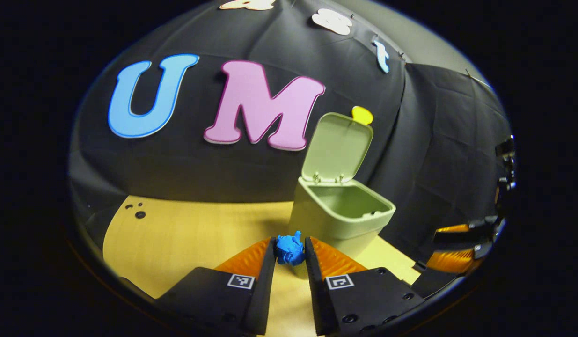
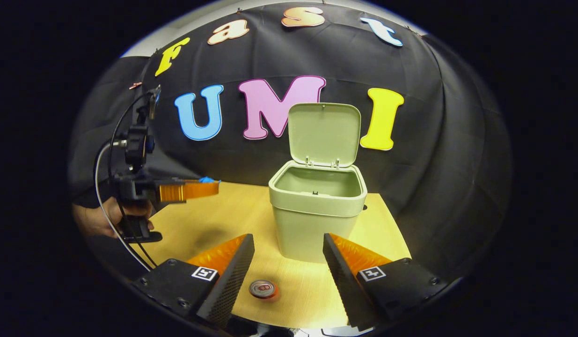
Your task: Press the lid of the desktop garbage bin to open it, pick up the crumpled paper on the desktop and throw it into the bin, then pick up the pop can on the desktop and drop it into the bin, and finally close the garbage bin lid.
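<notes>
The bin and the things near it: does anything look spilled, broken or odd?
Nothing stands out. The bin stands upright with its lid open, the can stands on the table, and the left gripper holds the blue paper.

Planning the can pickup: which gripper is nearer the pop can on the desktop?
Right. The right gripper hovers open just above the red-topped pop can; the left gripper is raised off to the side, shut on the blue crumpled paper.

Black cloth wall (image 2: pixel 457 154) hangs behind a pale wooden table (image 2: pixel 251 210).
</notes>
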`<state>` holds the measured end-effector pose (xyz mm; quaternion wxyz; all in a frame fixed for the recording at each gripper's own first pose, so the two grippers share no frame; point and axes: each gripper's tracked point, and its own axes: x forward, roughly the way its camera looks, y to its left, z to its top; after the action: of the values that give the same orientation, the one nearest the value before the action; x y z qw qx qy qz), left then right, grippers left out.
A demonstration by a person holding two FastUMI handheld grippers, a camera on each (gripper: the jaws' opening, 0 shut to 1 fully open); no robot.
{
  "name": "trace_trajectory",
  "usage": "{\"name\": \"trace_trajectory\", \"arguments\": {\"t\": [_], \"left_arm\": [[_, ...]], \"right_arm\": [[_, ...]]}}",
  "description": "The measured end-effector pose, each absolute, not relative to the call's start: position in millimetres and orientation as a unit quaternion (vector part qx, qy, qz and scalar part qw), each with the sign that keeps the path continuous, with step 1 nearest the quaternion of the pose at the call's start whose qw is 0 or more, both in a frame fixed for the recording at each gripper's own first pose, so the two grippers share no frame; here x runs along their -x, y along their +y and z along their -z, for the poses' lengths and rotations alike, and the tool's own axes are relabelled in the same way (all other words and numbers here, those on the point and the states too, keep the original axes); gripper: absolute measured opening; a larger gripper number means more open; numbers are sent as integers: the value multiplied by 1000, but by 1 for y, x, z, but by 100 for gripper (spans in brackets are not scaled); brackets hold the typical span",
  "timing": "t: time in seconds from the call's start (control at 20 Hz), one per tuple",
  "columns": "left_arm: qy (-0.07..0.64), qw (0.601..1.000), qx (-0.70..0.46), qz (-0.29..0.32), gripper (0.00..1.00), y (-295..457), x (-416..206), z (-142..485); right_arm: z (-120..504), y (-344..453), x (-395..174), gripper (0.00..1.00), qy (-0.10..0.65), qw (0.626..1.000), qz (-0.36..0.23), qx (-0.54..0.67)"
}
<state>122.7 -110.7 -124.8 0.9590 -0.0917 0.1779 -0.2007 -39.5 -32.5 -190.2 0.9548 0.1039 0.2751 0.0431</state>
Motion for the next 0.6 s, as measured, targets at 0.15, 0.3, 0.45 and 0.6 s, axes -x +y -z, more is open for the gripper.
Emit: {"name": "trace_trajectory", "arguments": {"t": [0.15,0.3,0.45,0.6], "left_arm": [[150,960,75,225,41,-132,-141,101],[132,957,60,251,41,-154,-153,88],[117,953,56,274,41,-179,-168,79],[123,947,52,293,41,-201,-181,87]], "right_arm": [[192,-35,42,93,276,955,-39,-105],[192,-38,43,93,275,955,-31,-108],[194,-40,42,93,274,955,-21,-112],[194,-43,45,93,275,955,-13,-115]]}}
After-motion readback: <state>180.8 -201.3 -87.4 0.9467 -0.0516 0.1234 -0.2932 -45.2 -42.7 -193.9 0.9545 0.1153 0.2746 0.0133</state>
